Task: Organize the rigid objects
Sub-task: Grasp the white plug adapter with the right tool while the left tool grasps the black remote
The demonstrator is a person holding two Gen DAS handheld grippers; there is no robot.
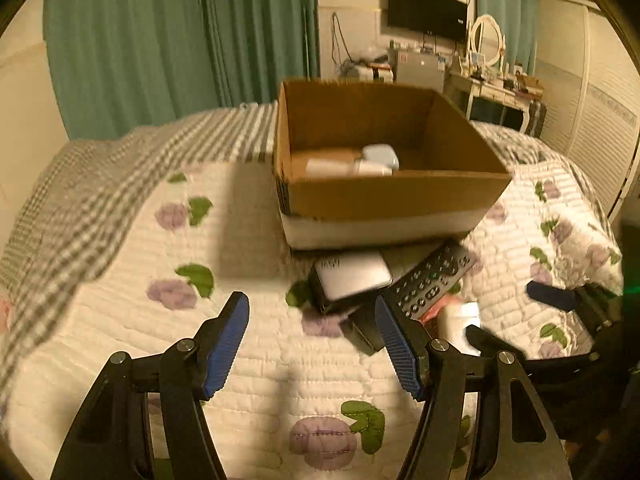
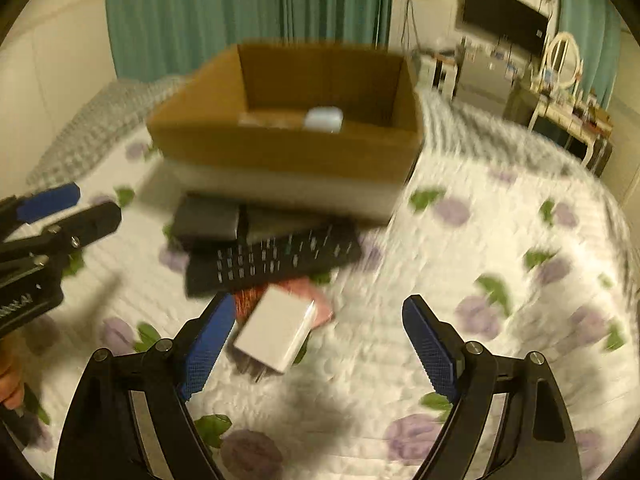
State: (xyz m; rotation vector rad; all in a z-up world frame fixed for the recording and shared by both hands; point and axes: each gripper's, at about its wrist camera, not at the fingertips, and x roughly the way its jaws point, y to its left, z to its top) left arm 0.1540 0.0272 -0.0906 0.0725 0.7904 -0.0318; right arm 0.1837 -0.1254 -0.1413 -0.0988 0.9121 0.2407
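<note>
An open cardboard box [image 1: 384,196] [image 2: 280,148] stands on the bed with a pale blue case [image 1: 380,156] [image 2: 324,118] inside. In front of it lie a silver-topped device [image 1: 352,274], a black remote [image 1: 432,280] [image 2: 272,260], dark flat boxes [image 2: 208,216], a pink card [image 2: 316,300] and a white charger plug [image 2: 276,328] [image 1: 456,320]. My left gripper [image 1: 312,312] is open and empty, just short of the pile. My right gripper [image 2: 320,320] is open, with the charger between its fingers, nearer the left one.
The bed has a white quilt with purple flowers [image 1: 168,292] and a checked blanket [image 1: 100,184] at left. Green curtains [image 1: 160,40], a wall TV [image 1: 428,12] and a dressing table with a mirror [image 1: 488,64] stand behind.
</note>
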